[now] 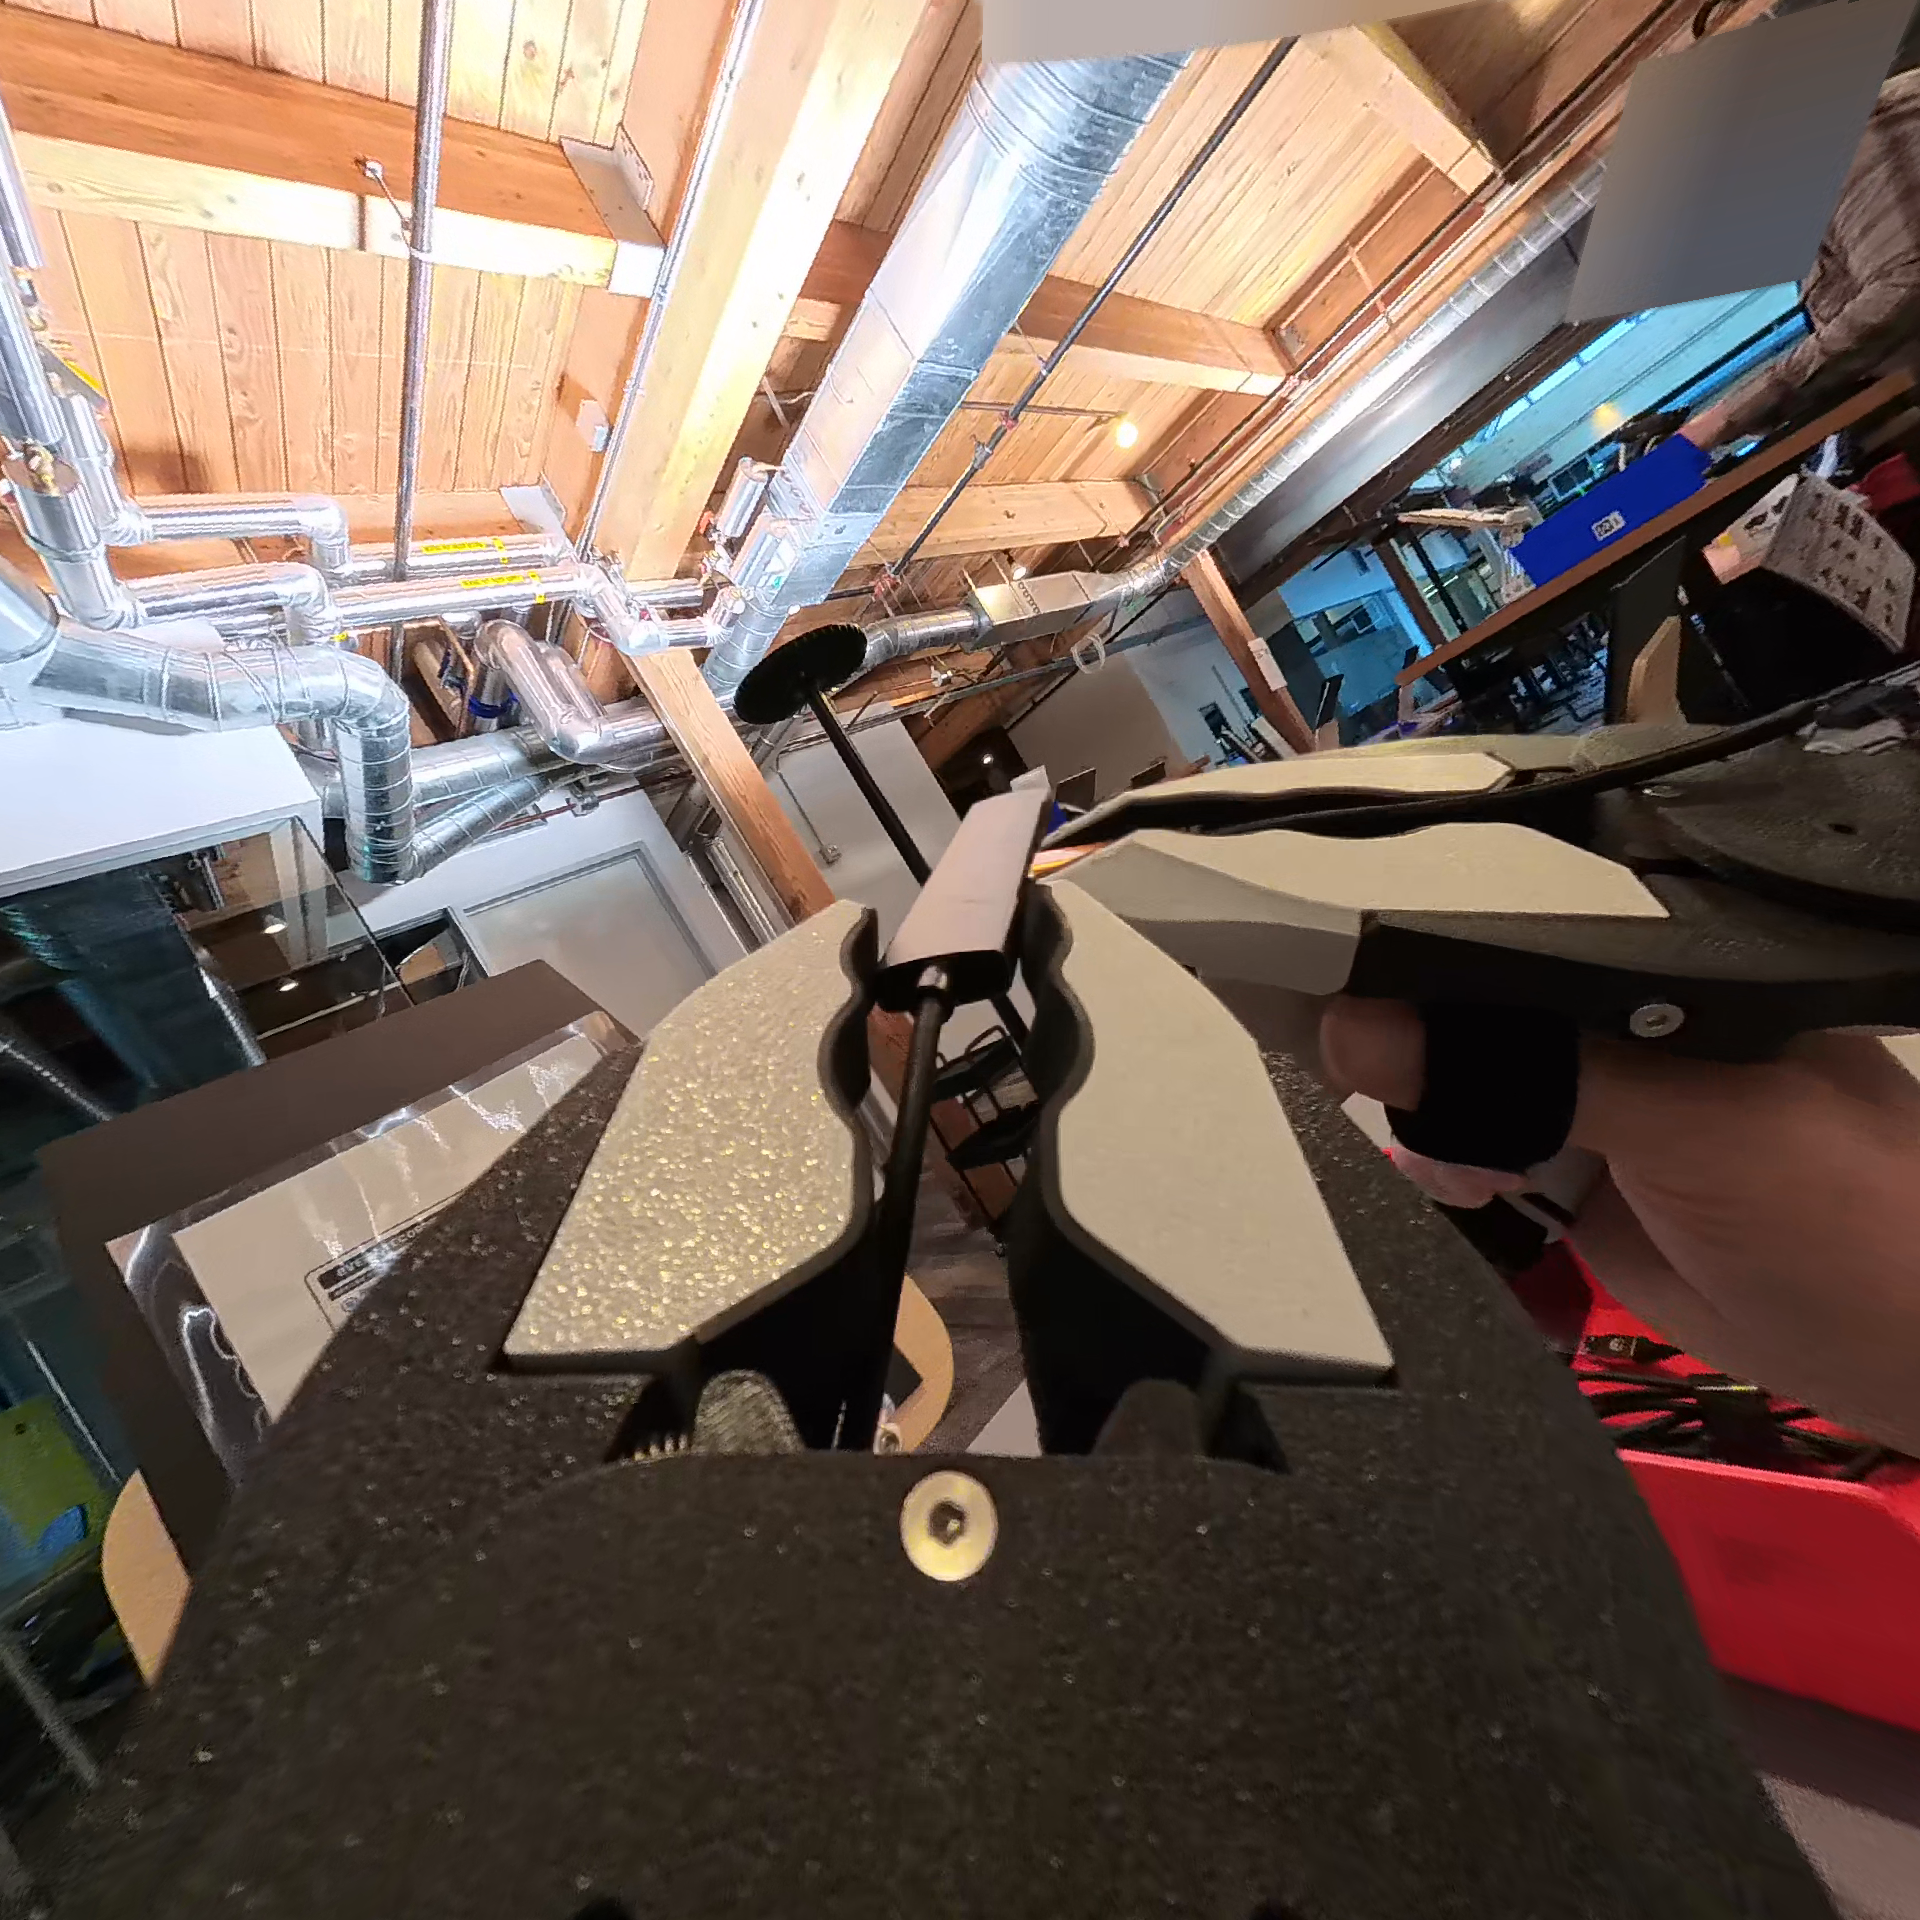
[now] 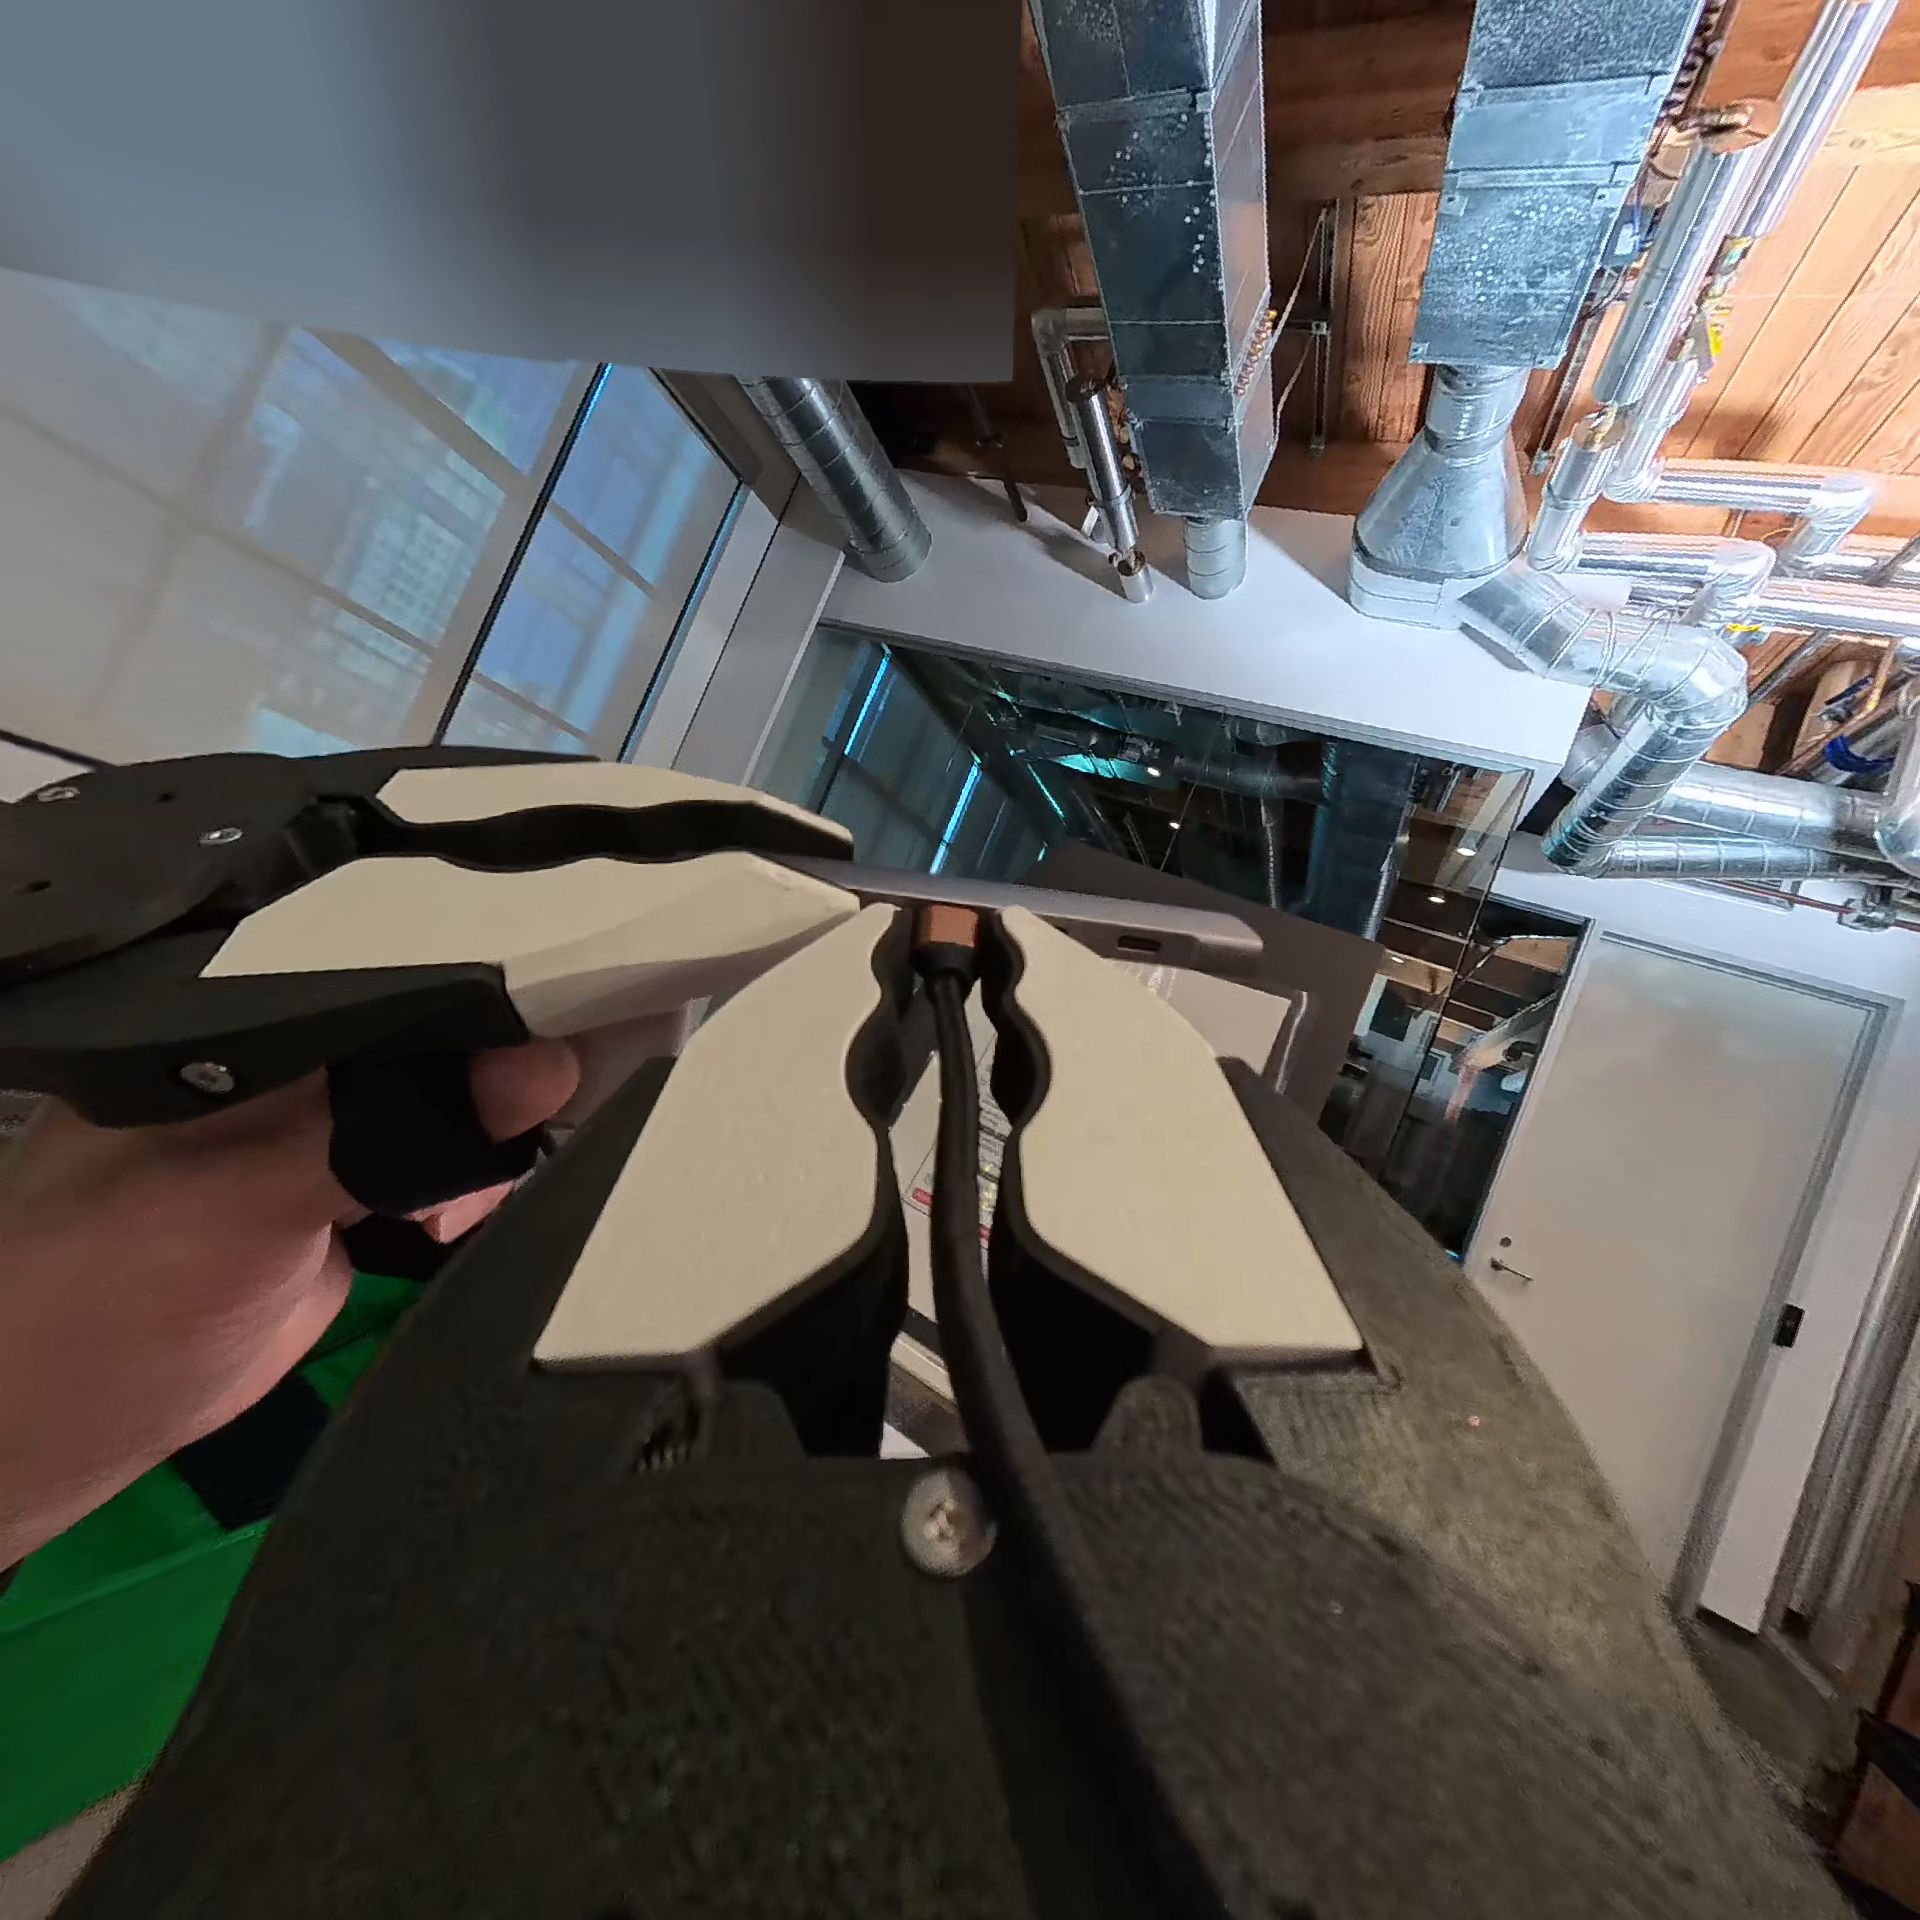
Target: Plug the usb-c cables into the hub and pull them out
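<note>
My left gripper (image 1: 951,909) is shut on a slim dark hub (image 1: 977,862), held up in the air; the hub's own black cable (image 1: 904,1122) runs back between the fingers. My right gripper (image 2: 943,920) is shut on a copper-coloured usb-c plug (image 2: 940,935) with a black cable (image 2: 951,1101). The plug's tip meets the long edge of the grey hub (image 2: 1101,912); I cannot tell how deep it sits. In the left wrist view the right gripper (image 1: 1055,857) comes in from the right. In the right wrist view the left gripper (image 2: 847,868) comes in from the left.
A red bin (image 1: 1766,1538) with cables lies below right, and a green bin (image 2: 125,1621) below left. A hand holds each gripper (image 1: 1766,1195) (image 2: 156,1299). A wooden ceiling with metal ducts (image 1: 935,312) fills the background. A table with a blue bin (image 1: 1600,520) stands at the far right. The tips of both grippers are at nearly the same place.
</note>
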`<state>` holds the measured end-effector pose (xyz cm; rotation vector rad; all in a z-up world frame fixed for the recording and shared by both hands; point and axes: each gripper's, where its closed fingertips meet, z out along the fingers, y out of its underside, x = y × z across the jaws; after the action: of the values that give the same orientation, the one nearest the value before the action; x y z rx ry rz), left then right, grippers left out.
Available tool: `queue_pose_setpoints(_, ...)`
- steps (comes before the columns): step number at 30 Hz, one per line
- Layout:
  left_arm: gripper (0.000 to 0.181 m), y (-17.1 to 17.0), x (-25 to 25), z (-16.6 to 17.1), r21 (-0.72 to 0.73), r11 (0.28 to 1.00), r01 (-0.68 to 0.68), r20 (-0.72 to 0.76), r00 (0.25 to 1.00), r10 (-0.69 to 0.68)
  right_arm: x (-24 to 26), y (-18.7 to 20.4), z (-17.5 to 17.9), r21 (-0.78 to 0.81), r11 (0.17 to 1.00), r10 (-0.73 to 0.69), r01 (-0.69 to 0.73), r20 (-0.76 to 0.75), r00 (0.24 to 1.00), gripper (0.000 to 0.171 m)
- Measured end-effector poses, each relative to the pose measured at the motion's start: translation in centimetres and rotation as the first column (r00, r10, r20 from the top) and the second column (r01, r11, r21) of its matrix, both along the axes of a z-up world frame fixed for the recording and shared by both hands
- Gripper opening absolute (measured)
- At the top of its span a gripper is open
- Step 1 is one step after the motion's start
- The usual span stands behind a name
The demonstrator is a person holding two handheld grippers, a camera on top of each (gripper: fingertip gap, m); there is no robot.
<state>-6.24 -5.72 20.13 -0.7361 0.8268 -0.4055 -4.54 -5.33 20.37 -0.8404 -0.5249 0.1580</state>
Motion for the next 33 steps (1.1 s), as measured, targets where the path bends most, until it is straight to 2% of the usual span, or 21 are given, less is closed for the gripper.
queue_pose_setpoints(4,0.027,-0.3,-0.1,0.2,-0.010,1.000,0.028,0.006,1.000,-0.028,-0.1,-0.4,0.2,0.005,1.000,-0.005,0.005,-0.011,1.000,0.013)
queue_pose_setpoints(12,0.028,-0.4,-0.2,0.5,0.002,1.000,-0.005,-0.009,1.000,0.005,-0.2,-0.7,0.5,0.033,0.993,-0.114,0.113,0.025,0.993,0.013)
queue_pose_setpoints(22,0.027,-1.3,-0.2,0.9,-0.023,0.996,0.082,0.009,0.997,-0.082,-0.3,-2.0,1.1,0.120,0.981,-0.162,0.153,0.065,0.985,0.013)
queue_pose_setpoints(29,0.027,-1.6,-0.2,1.0,0.001,0.998,0.058,-0.004,0.998,-0.058,-0.3,-2.3,1.2,0.147,0.983,-0.124,0.109,0.091,0.988,0.013)
queue_pose_setpoints(32,0.027,-1.6,-0.1,1.0,0.021,1.000,0.022,-0.005,1.000,-0.021,-0.1,-2.2,1.2,0.105,0.993,-0.066,0.062,0.038,0.997,0.013)
queue_pose_setpoints(33,0.028,-1.4,0.0,0.9,0.022,1.000,0.005,-0.010,1.000,-0.005,0.0,-2.0,1.1,0.103,0.990,-0.098,0.094,0.037,0.994,0.013)
